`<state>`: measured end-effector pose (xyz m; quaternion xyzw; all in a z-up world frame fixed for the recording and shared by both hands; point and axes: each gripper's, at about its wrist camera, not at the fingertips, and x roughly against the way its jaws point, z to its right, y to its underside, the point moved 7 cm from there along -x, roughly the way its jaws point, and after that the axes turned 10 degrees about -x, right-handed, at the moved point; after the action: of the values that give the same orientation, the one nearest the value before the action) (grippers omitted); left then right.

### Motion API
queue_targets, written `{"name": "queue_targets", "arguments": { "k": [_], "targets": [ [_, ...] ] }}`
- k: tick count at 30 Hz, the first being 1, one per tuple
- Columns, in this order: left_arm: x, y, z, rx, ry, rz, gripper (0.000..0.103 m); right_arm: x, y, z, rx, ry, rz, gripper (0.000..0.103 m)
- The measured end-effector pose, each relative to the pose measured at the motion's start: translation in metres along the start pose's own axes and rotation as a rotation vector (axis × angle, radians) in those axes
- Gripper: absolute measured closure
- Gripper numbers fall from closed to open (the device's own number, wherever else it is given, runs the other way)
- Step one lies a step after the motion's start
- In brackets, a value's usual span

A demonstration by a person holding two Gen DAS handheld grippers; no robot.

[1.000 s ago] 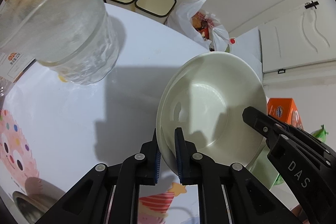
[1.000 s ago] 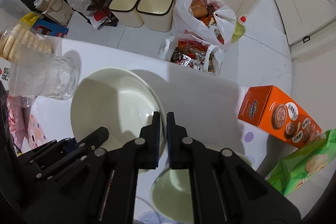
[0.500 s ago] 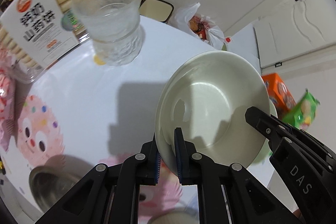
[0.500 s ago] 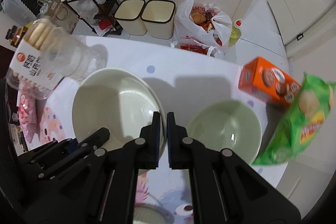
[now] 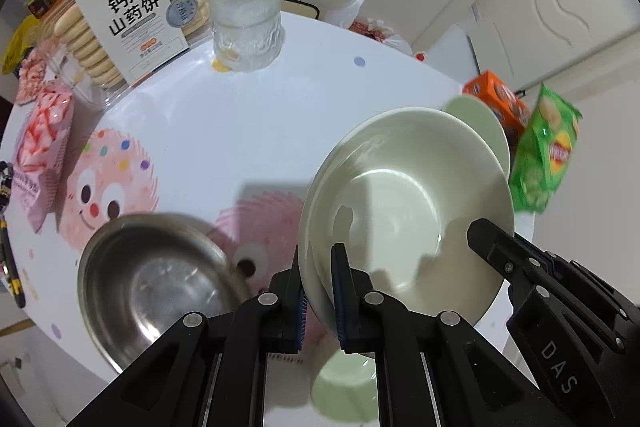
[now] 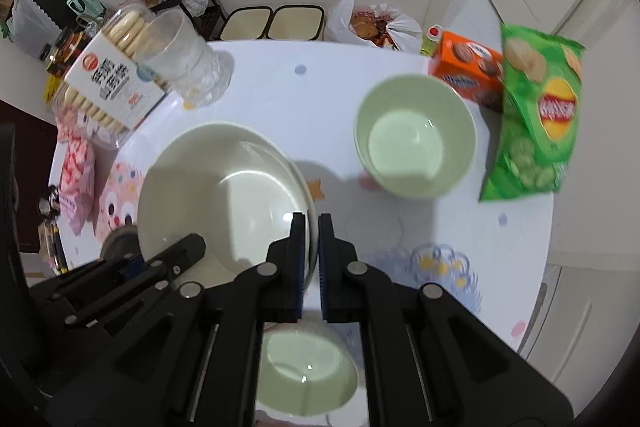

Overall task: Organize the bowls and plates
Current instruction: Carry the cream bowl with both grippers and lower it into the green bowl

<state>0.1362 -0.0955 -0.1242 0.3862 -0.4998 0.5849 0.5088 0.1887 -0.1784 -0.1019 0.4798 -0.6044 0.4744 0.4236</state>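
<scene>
Both grippers hold stacked cream deep plates (image 5: 404,203) above the table; they also show in the right wrist view (image 6: 224,187). My left gripper (image 5: 320,275) is shut on their near rim. My right gripper (image 6: 313,239) is shut on the opposite rim. A pale green bowl (image 6: 416,139) stands on the table to the right. A second green bowl (image 6: 304,371) lies below my right gripper. A steel bowl (image 5: 156,283) sits at the lower left in the left wrist view.
A glass cup (image 5: 246,11), a biscuit box (image 5: 132,19) and pink snack packs (image 5: 40,151) stand at the left. An orange box (image 6: 468,67) and a green chip bag (image 6: 536,115) stand at the right edge. The round table (image 6: 280,87) has a printed cloth.
Both grippers have pulled up and back with the cream plates. More of the table shows: the steel bowl and both green bowls have come into view.
</scene>
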Motion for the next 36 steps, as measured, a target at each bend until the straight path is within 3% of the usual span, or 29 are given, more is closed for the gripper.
{"name": "queue_targets", "arguments": {
  "k": [9,19,36],
  "targets": [
    [0.012,0.039,0.016,-0.076,-0.025,-0.001,0.093,0.018,0.051,0.014,-0.058,-0.025,0.0,0.095],
    [0.012,0.066,0.034,-0.122,-0.029,-0.016,0.093,0.027,0.084,0.029,-0.066,-0.013,-0.002,0.095],
    [-0.02,0.107,0.041,-0.142,-0.047,-0.085,0.093,0.004,0.135,0.045,-0.033,0.036,-0.032,0.093]
  ]
}}
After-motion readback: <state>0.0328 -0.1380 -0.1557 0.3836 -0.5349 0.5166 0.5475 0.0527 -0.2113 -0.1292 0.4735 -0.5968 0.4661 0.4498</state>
